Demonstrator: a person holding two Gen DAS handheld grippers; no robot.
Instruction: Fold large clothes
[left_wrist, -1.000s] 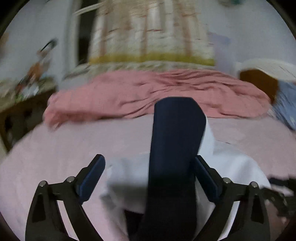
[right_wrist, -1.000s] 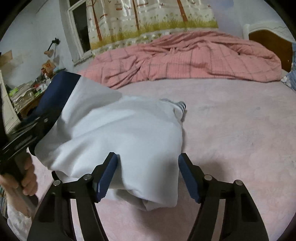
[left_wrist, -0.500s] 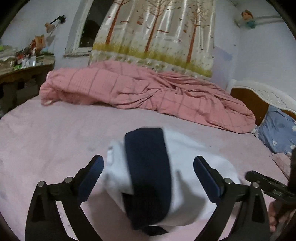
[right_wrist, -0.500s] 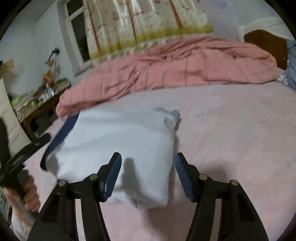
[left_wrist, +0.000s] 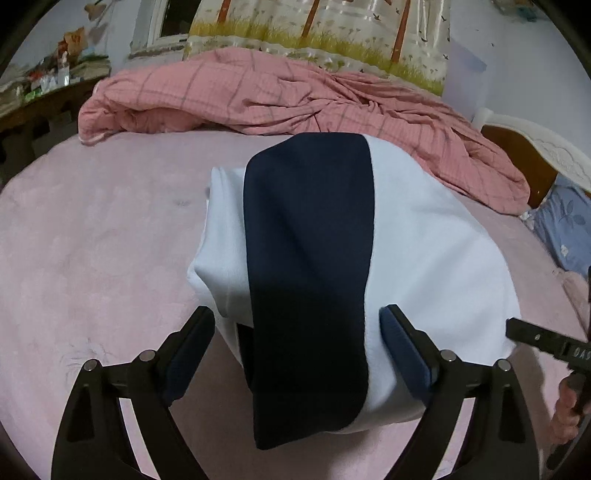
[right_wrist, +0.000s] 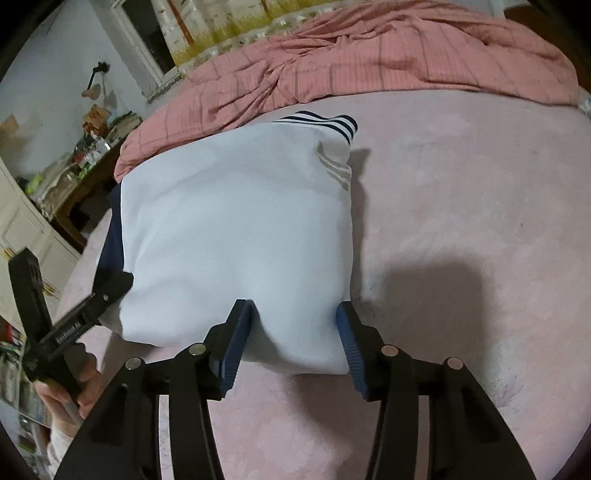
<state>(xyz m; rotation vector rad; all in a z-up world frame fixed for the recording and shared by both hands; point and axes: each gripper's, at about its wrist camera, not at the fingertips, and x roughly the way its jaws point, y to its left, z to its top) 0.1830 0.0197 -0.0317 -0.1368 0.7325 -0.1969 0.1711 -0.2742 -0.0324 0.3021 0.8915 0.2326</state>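
- Garment (left_wrist: 424, 251), white with a navy band (left_wrist: 310, 266), lies folded into a compact bundle on the pink bed (left_wrist: 92, 240), near the quilt (left_wrist: 295, 92)
- Left tongs (left_wrist: 297, 347) are spread, straddling its near edge without pinching
- Right tongs (right_wrist: 293, 339) are spread too, pads at the white corner
- Folding looks nearly done; the step seems to be settling the bundle
- Next move calls for pressing it flat and squaring the edges, without disturbing the layers
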